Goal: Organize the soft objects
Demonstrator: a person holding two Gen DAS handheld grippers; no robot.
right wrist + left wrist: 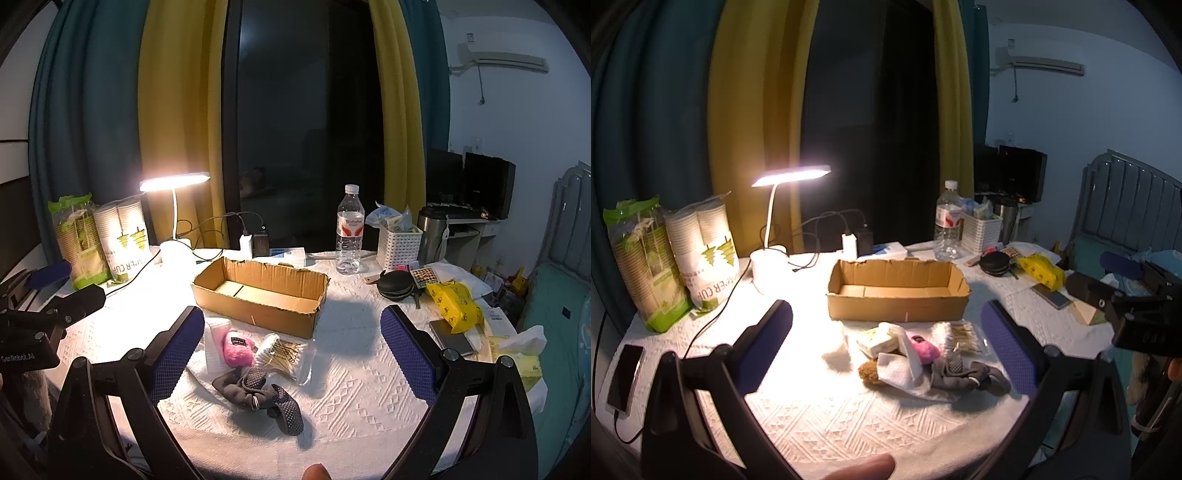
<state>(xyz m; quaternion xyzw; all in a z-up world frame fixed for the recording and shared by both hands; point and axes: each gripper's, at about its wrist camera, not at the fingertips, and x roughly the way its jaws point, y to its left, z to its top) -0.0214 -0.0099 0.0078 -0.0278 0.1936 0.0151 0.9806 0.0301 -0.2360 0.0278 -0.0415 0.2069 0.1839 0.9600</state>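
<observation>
Fingers of both grippers spread wide above grey socks [258,393], cotton swabs [282,350] before cardboard box [258,295]

Dark window [306,122] between yellow curtains [177,110] and teal drapes [88,122], lit desk lamp [173,182] on white-clothed table [354,387], pale wall [517,122] with air conditioner [506,61], monitors [487,184] on right desk

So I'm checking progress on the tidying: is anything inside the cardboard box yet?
No, the cardboard box shows only its bare floor, while the pink puff and grey socks lie on the tablecloth in front of it.
</observation>
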